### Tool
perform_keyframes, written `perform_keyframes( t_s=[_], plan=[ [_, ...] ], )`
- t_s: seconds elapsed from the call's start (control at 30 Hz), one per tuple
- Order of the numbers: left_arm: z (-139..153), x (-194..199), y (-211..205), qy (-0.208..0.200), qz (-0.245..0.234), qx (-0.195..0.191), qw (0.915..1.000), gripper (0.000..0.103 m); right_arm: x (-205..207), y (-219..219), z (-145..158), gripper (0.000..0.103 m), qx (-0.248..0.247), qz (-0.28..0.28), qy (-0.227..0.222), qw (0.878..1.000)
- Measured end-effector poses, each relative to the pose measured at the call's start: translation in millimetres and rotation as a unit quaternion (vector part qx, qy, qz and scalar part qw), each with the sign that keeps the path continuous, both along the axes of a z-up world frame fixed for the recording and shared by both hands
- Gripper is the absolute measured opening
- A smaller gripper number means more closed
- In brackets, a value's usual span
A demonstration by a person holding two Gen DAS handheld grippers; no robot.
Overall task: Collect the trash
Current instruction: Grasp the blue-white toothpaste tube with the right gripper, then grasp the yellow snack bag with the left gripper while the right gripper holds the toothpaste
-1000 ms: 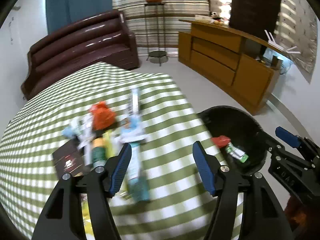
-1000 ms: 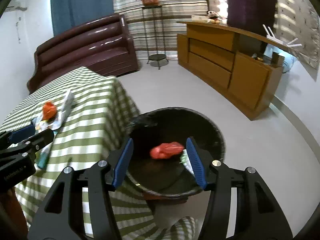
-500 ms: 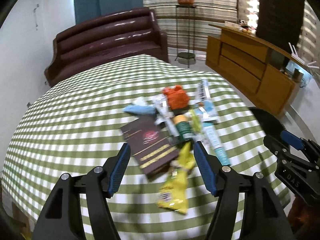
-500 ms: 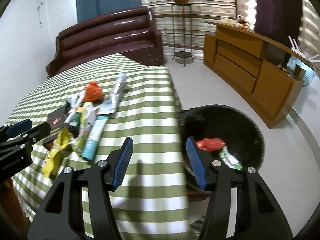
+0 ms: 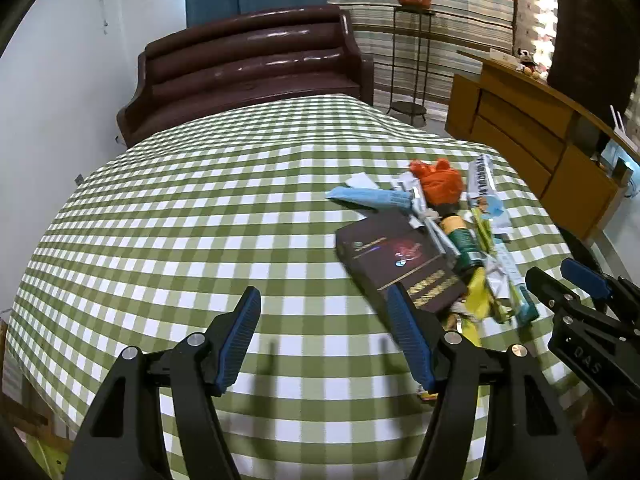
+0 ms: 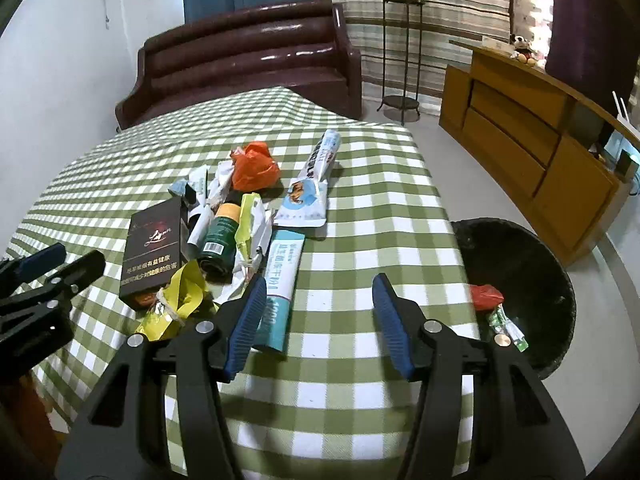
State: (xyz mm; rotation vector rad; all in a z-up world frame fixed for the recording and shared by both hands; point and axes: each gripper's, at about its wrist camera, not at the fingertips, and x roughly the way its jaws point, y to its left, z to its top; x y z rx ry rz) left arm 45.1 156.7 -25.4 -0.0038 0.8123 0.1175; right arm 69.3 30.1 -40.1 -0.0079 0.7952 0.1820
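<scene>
A heap of trash lies on the green checked table (image 6: 360,208): a dark box (image 6: 154,246) (image 5: 396,258), an orange bag (image 6: 256,166) (image 5: 440,180), a green can (image 6: 220,236), a yellow wrapper (image 6: 180,300), a teal tube box (image 6: 282,276) and a white pouch (image 6: 308,204). A black bin (image 6: 532,264) to the table's right holds a red wrapper (image 6: 486,296). My left gripper (image 5: 324,332) is open and empty, left of the heap. My right gripper (image 6: 320,316) is open and empty, just right of the teal box.
A dark brown sofa (image 5: 248,68) stands behind the table. A wooden sideboard (image 6: 532,148) runs along the right wall. A plant stand (image 6: 400,44) is at the back. Bare floor lies between bin and sideboard.
Both grippers have swung left from the bin toward the table. The heap now sits to the right in the left wrist view, and the bin has shifted to the right edge.
</scene>
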Motion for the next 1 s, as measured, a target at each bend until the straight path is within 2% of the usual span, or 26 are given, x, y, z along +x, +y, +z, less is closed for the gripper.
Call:
perform_keyframes(
  t_s=[0.13, 0.2, 0.33, 0.43, 0.47, 0.77, 1.0],
  plan=[
    [-3, 1, 9, 0.004, 0.006, -0.004, 1.0, 0.064, 4, 9, -3, 0.052, -0.008, 0.003, 0.008, 1.0],
    [-4, 1, 11, 0.006, 0.008, -0.005, 0.9999, 0.064, 7, 12, -6, 0.043, -0.015, 0.004, 0.013, 1.0],
    [-6, 1, 14, 0.009, 0.009, -0.01, 0.9999, 0.064, 12, 22, -9, 0.039, -0.023, 0.01, 0.024, 0.999],
    [-7, 1, 14, 0.011, 0.008, -0.014, 0.9998, 0.064, 14, 24, -10, 0.026, -0.026, 0.015, 0.029, 0.999],
    [-7, 1, 14, 0.011, 0.007, -0.015, 0.9998, 0.064, 14, 24, -11, 0.019, -0.026, 0.016, 0.031, 0.999],
    [-4, -2, 0, 0.01, -0.005, -0.016, 0.9998, 0.064, 3, 9, -11, 0.016, -0.022, 0.011, 0.023, 0.999],
    [-1, -8, -24, 0.008, -0.023, -0.017, 0.9996, 0.065, -18, -22, -9, 0.016, -0.018, -0.006, 0.014, 1.0]
  ],
)
